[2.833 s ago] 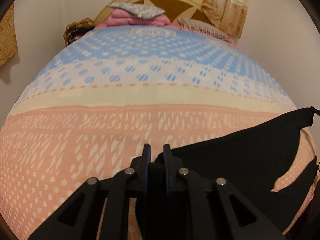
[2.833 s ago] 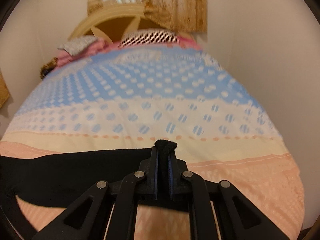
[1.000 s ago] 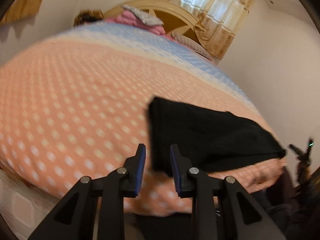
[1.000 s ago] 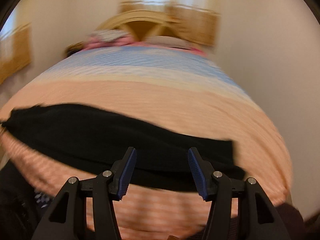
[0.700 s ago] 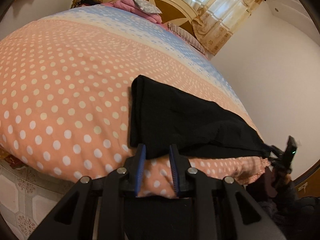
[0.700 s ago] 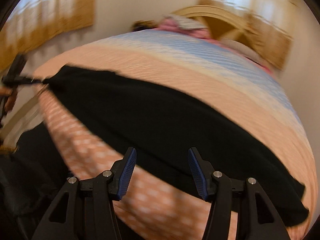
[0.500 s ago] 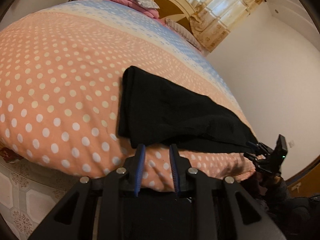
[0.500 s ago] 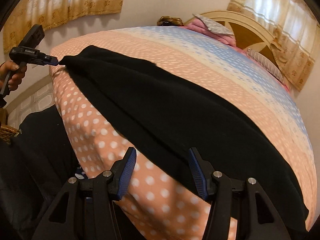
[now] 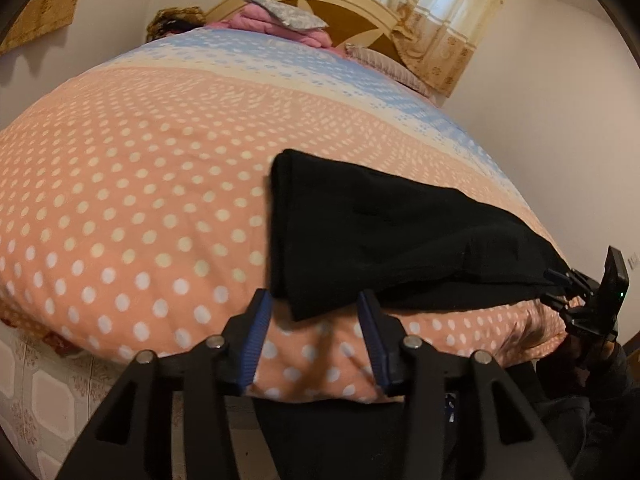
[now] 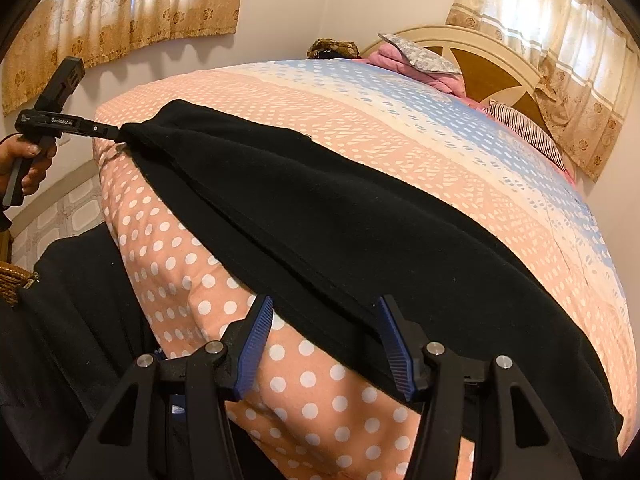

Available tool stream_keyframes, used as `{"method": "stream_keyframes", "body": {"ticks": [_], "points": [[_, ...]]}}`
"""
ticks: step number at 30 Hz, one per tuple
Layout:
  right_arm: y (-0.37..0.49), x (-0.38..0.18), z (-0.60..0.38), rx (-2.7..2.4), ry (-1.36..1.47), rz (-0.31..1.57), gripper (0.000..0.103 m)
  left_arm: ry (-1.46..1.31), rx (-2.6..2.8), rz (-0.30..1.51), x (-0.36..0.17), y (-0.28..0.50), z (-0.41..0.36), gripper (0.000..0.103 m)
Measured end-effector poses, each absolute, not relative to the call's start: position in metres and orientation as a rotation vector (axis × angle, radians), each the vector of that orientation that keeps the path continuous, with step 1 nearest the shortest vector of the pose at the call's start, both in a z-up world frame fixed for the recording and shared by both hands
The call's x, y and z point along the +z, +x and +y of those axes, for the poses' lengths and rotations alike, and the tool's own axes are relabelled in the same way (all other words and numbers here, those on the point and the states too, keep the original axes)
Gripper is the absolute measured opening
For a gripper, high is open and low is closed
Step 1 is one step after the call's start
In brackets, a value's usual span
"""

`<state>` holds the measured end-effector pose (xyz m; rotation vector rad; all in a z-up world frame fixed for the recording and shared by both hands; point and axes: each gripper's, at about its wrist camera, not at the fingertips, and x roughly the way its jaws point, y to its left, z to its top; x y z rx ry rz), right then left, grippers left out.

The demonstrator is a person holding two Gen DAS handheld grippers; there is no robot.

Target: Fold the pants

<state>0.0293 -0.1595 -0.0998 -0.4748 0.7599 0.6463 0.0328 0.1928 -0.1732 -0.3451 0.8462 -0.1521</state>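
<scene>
One large bed with a polka-dot bedspread in peach, cream and blue bands [image 9: 120, 208] is seen filling both views, a cream wooden headboard [image 10: 472, 46] at its far end. Black fabric pants [image 10: 340, 216], folded lengthwise into a long strip, are laid across the near peach part of the bedspread, along the bed's edge. Pink folded bedding with a grey patterned pillow [image 10: 420, 60] on top is stacked by the headboard, a striped pillow [image 10: 524, 128] beside it. Yellow floral curtains [image 10: 120, 8] are hung on the walls. White writing is printed on the left gripper's [image 9: 314, 330] body in the right wrist view; it seems to read "GenRobot.AI", though small. That gripper is held in a bare hand [image 10: 24, 160], level, tip touching the pants' end; its fingers are spread wide around the pants' near corner, nothing gripped. The right gripper [image 10: 326, 340] is likewise wide open at the pants' hem, empty.
</scene>
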Motion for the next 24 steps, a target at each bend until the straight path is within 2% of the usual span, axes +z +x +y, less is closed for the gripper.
{"method": "stream_keyframes", "body": {"ticks": [2, 3, 6, 13, 15, 17, 19, 24], "points": [[0.031, -0.1, -0.155, 0.642, -0.492, 0.741, 0.055, -0.336, -0.152, 0.862, -0.178, 0.04, 0.19, 0.041], [0.031, -0.1, -0.153, 0.638, -0.5, 0.735, 0.055, -0.338, -0.156, 0.863, -0.177, 0.042, 0.188, 0.029], [0.035, -0.1, -0.147, 0.629, -0.538, 0.711, 0.055, -0.271, -0.136, 0.854, -0.172, 0.046, 0.186, 0.016], [0.047, -0.109, -0.129, 0.682, -0.58, 0.724, 0.055, -0.208, -0.116, 0.765, -0.142, 0.062, 0.191, 0.014], [0.047, -0.115, -0.123, 0.667, -0.629, 0.722, 0.045, -0.196, -0.122, 0.756, -0.14, 0.068, 0.192, 0.014], [0.048, -0.12, -0.122, 0.665, -0.65, 0.734, 0.012, -0.185, -0.127, 0.756, -0.14, 0.075, 0.19, 0.013], [0.051, -0.119, -0.124, 0.66, -0.64, 0.749, 0.004, -0.194, -0.133, 0.75, -0.141, 0.084, 0.192, 0.012], [0.039, -0.089, -0.132, 0.672, -0.616, 0.675, 0.003, -0.209, -0.164, 0.699, -0.127, 0.091, 0.194, 0.011]]}}
